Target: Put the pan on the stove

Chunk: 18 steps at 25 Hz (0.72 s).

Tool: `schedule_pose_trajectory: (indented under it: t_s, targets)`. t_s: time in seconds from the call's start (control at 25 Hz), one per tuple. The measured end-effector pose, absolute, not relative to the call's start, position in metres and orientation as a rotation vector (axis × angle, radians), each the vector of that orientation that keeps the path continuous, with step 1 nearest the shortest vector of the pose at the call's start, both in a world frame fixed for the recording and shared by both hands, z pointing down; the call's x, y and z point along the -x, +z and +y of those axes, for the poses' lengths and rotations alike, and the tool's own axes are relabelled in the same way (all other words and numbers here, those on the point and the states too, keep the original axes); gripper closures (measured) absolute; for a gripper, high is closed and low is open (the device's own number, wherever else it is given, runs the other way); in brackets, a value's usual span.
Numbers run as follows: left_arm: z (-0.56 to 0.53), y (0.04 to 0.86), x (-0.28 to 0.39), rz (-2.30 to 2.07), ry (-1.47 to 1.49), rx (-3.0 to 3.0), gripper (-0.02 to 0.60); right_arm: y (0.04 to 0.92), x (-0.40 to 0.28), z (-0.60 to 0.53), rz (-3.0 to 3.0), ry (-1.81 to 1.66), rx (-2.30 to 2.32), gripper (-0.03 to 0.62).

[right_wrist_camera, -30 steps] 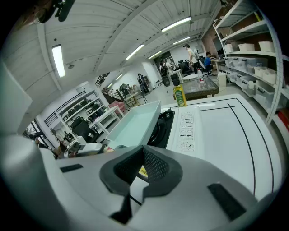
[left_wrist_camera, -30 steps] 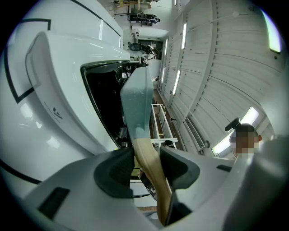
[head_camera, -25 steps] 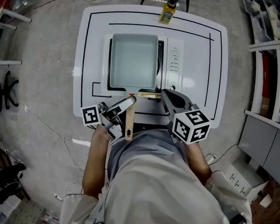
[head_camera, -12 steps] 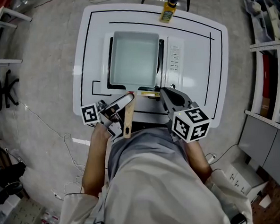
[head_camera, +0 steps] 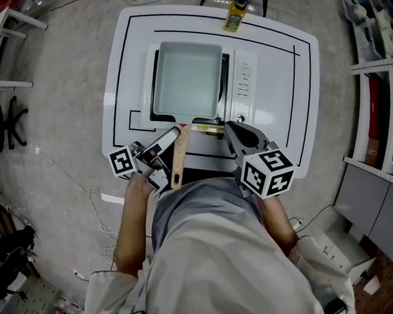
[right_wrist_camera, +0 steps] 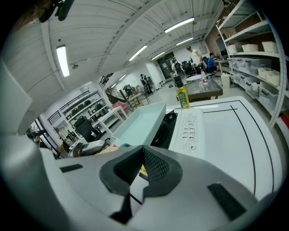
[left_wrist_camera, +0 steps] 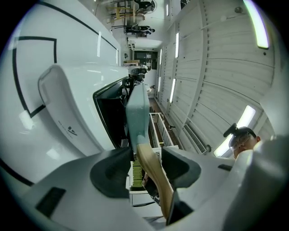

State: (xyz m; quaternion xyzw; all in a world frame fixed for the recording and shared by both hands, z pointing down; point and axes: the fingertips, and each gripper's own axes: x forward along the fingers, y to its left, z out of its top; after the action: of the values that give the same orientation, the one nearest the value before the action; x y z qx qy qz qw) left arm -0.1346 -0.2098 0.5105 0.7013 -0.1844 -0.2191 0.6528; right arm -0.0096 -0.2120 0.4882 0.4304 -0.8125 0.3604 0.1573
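Grey floor with loose cables surrounds a white worktop marked with black lines, and shelving runs along the right side of the room. Centred on it is the stove, a white unit with a dark glass top and a strip of controls on its right. The pan, square and pale green, sits flat on that glass, so the placing looks done. It appears rigid and of moderate weight, with smooth, probably slippery walls. The wooden handle, which sticks out over the stove's front edge toward the person, is the better place to hold it. A grip taken close to the pan body should keep it from tipping. The left gripper sits around that handle and its fingers are opening. In the left gripper view the handle lies between them with a gap on the left side, so it no longer looks clamped. The right gripper hangs just beside the stove's front right corner, touching nothing I can see. Its fingers are closed together on nothing. A small yellow bottle with a dark cap stands at the worktop's far edge, well apart from the pan.
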Motion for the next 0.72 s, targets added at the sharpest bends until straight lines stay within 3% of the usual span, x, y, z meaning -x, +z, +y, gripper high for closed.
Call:
schedule_pose_trajectory:
  t_s: [0.48,0.72]
  targets:
    - [-0.205,0.496,0.171,-0.558,-0.599,-1.625,0.390,0.478,0.007,-0.201,-2.362,0.991,-1.225,0.583]
    - [-0.198,0.481,0.177,-0.598,-0.622,-1.682,0.436,0.472,0.007,-0.194,-2.389,0.968,-1.216,0.583]
